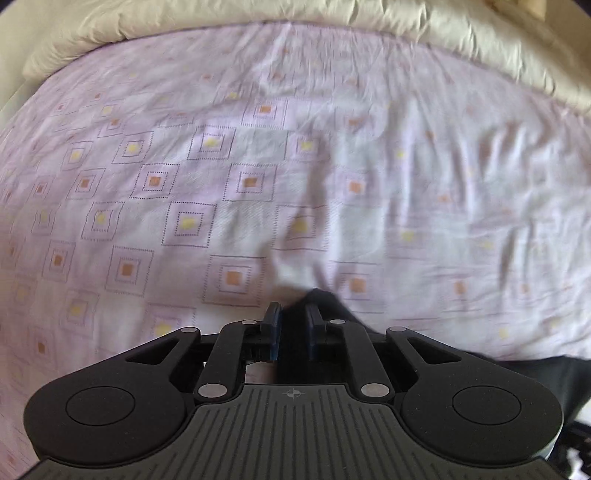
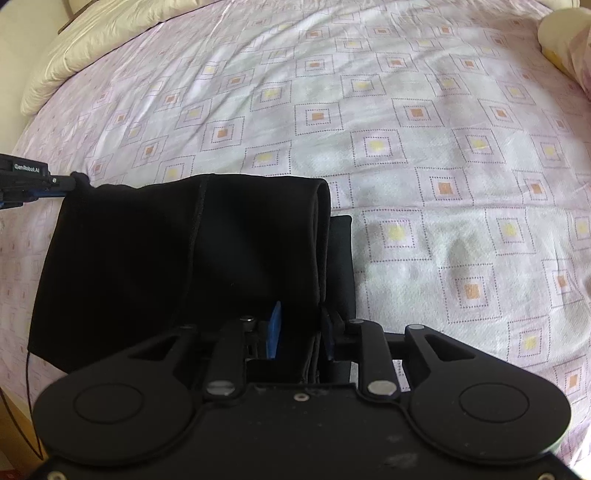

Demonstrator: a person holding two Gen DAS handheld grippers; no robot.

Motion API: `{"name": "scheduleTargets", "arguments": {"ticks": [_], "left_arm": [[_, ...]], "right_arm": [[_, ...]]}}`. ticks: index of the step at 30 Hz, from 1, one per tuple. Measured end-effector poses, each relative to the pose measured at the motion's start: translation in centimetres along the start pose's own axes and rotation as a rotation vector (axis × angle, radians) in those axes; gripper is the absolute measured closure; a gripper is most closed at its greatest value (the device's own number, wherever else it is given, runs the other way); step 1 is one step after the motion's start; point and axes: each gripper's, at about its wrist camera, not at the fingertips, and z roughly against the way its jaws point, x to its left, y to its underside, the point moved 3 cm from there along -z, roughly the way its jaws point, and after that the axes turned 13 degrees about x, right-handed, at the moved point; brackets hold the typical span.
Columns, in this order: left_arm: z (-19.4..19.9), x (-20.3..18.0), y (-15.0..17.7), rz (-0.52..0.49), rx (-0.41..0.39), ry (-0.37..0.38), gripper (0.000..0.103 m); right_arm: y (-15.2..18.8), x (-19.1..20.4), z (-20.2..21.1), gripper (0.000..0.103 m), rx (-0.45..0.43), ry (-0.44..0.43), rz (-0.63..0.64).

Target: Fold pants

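Note:
Black pants (image 2: 177, 251) lie folded into a thick bundle on the bed, seen in the right wrist view. My right gripper (image 2: 301, 325) is shut on the near right edge of the bundle, with black cloth between its blue pads. My left gripper (image 1: 293, 317) is shut on a corner of the pants (image 1: 325, 299); in the right wrist view the left gripper (image 2: 74, 181) pinches the far left corner of the bundle. More black cloth shows at the lower right of the left wrist view (image 1: 535, 373).
The bed sheet (image 2: 406, 147) is pink and white with dotted squares. A cream duvet (image 1: 258, 14) is bunched along the far edge. A cream pillow (image 2: 565, 33) lies at the far right. The bed's left edge (image 2: 11, 387) is near the bundle.

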Motion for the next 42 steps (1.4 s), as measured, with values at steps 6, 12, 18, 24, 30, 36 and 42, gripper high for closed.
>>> {"name": "scheduleTargets", "arguments": {"ticks": [6,12,18,24,30,36,42], "left_arm": [[1.0,1.5,-0.6,0.000,-0.015,0.008,0.088],[3.9,0.7,3.9,-0.001,-0.070,0.098,0.078],[2.9,-3.1,10.4,-0.108,-0.026,0.140,0.074],[0.8,-5.9,14.1,-0.224,-0.045,0.134,0.026],[0.1,-7.4,13.6,-0.263,-0.024,0.102,0.004],[2.2,-5.8,12.1,-0.189,-0.117,0.107,0.004],[1.7,-2.5,10.8,-0.089,-0.091,0.089,0.004]], "right_arm": [[-0.3,-0.1,-0.1,0.077,0.008,-0.005,-0.011],[0.0,-0.1,-0.1,0.077,-0.011,0.001,-0.009],[0.6,0.7,-0.1,0.065,-0.038,0.025,0.010],[1.9,1.9,-0.2,0.041,-0.047,0.049,0.078],[2.7,2.1,-0.3,0.028,-0.074,0.062,0.098],[1.6,-0.3,-0.4,0.022,-0.053,0.017,-0.024],[0.7,-1.7,-1.2,0.015,-0.025,-0.076,-0.072]]}}
